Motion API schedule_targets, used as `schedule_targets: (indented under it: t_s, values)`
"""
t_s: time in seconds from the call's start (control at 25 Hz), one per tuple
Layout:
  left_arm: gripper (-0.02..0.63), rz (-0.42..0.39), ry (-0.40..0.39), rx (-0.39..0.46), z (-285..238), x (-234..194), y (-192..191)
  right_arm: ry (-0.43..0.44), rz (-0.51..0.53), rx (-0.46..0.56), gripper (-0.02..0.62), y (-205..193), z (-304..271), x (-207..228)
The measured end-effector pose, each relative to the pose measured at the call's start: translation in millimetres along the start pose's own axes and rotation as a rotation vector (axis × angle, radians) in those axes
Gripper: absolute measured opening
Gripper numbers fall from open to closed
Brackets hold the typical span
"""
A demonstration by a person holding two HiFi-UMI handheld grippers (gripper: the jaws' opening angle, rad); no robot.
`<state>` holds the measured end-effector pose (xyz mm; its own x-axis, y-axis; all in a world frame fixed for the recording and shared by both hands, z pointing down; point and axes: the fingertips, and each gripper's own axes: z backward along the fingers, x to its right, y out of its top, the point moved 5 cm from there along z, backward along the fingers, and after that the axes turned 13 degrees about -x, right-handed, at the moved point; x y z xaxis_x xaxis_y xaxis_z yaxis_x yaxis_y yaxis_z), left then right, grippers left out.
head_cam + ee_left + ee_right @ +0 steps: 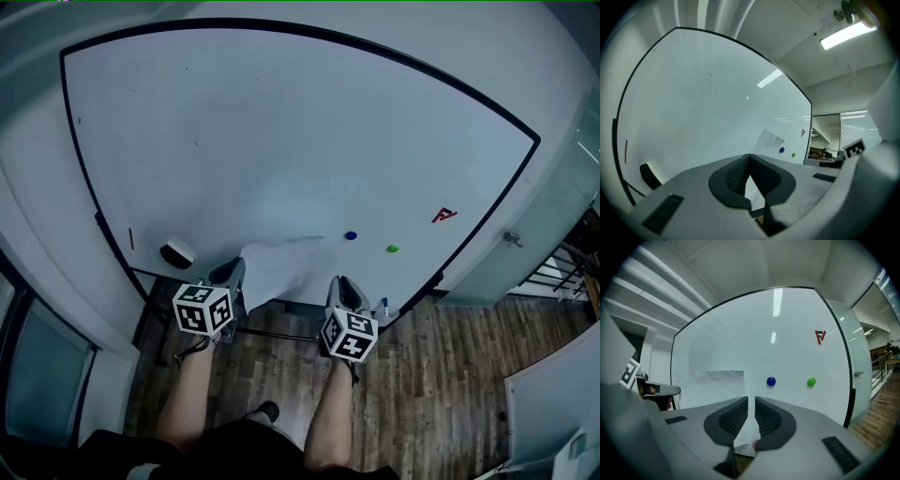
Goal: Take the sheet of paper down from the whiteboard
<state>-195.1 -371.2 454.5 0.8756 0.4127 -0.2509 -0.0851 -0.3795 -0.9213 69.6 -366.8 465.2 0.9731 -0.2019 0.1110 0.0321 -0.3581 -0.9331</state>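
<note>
The white sheet of paper (281,262) hangs low on the whiteboard (281,141), bulging away from it, with its top right corner near a blue magnet (351,235). My left gripper (236,269) is at the sheet's left edge. In the left gripper view its jaws (749,156) meet at the tips, and the paper (769,140) runs down into them. My right gripper (339,284) is at the sheet's lower right. In the right gripper view a narrow gap (751,399) shows between the pads, with the paper's (719,383) lower edge in it.
A green magnet (392,248) and a red logo (443,215) sit right of the blue magnet. A board eraser (176,253) rests at the lower left of the board. A small bottle (383,308) stands on the ledge. Wooden floor lies below, and a glass wall stands to the right.
</note>
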Motion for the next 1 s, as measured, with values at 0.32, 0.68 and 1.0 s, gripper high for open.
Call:
schedule_targets:
  t_s: [0.32,0.68,1.0]
  values:
    - [0.02,-0.014,-0.023,-0.001,37,26,-19,-0.031,-0.021,0.015,0.025,-15,48,-5]
    - [0.02,-0.008,-0.031,-0.013,68,40,-48,-0.002,-0.006,0.0,0.025,-39,78,-19]
    - [0.02,-0.004,-0.048,-0.015,86,48,-63,-0.005,0.011,-0.012,0.025,-55,96,-27]
